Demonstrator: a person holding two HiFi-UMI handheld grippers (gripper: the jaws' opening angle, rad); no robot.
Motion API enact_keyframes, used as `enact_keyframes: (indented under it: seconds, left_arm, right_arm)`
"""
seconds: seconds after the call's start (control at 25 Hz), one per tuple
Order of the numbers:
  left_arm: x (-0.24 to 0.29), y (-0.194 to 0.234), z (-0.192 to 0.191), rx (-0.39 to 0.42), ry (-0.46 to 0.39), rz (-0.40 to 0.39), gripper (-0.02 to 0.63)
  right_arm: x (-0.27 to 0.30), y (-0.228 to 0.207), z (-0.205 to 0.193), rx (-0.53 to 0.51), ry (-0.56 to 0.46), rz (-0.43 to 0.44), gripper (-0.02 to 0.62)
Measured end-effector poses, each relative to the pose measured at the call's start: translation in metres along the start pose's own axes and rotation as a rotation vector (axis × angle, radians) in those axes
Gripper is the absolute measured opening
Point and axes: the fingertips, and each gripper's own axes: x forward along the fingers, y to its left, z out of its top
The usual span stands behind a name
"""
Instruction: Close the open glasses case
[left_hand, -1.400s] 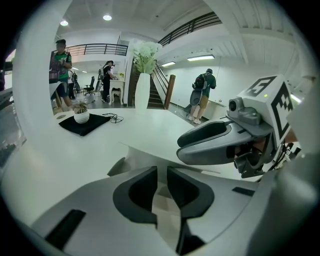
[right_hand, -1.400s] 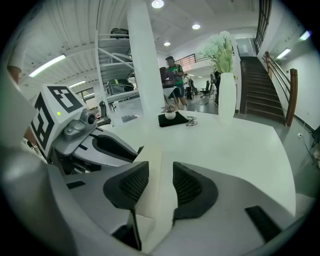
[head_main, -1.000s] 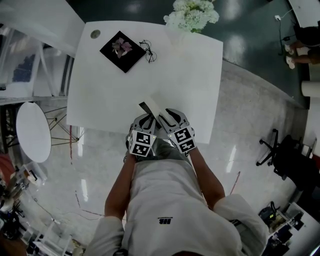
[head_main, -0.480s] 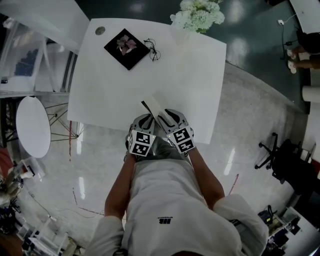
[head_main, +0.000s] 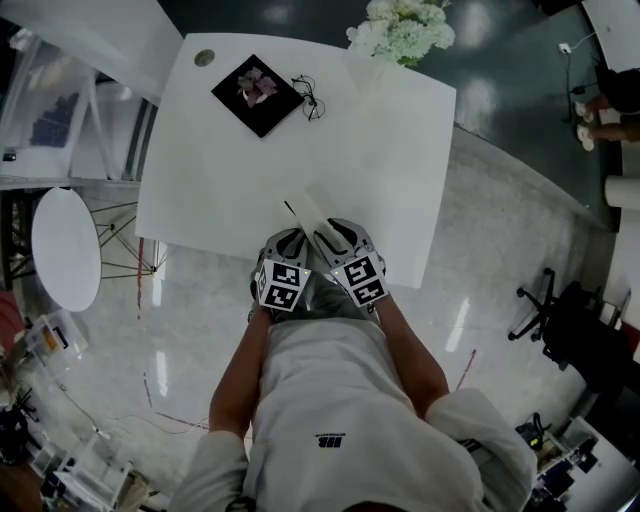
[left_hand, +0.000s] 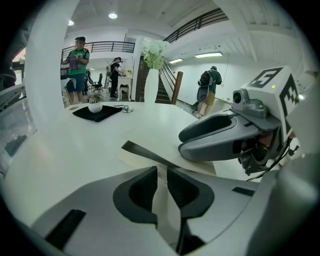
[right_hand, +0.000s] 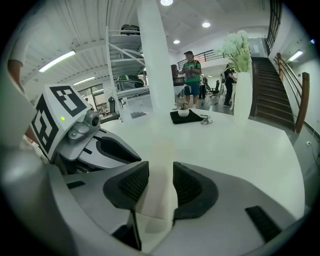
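Note:
The cream glasses case (head_main: 309, 211) lies at the near edge of the white table (head_main: 220, 170), its dark inner lining showing along one raised edge. My left gripper (head_main: 292, 238) is shut on a thin flap of the case (left_hand: 161, 172). My right gripper (head_main: 334, 233) is shut on the thicker cream part of the case (right_hand: 159, 167). The two grippers sit side by side, almost touching. The right gripper (left_hand: 220, 137) shows in the left gripper view, and the left gripper (right_hand: 107, 150) shows in the right gripper view. The case's near end is hidden under both grippers.
At the table's far side lie a black mat (head_main: 258, 93) with a small potted plant, a pair of glasses (head_main: 310, 99) and a vase of white flowers (head_main: 401, 30). A round white stand (head_main: 66, 250) is at the left, and an office chair (head_main: 562, 312) at the right. People stand far behind.
The head view has shifted a little, so the table sits slightly lower and to the right. Both grippers and the case keep the same places and hold.

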Motion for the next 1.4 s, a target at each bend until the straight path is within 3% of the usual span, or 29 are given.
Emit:
enact_keyframes:
  seconds: [0.92, 1.4]
  left_arm:
    - [-0.003, 0.004, -0.02, 0.015, 0.059, 0.007, 0.075]
    - [-0.022, 0.013, -0.001, 0.032, -0.003, 0.007, 0.079]
  right_arm:
    - [0.013, 0.009, -0.011, -0.096, 0.007, -0.021, 0.181]
    - [0.0, 0.005, 0.003, -0.038, -0.021, -0.079, 0.186]
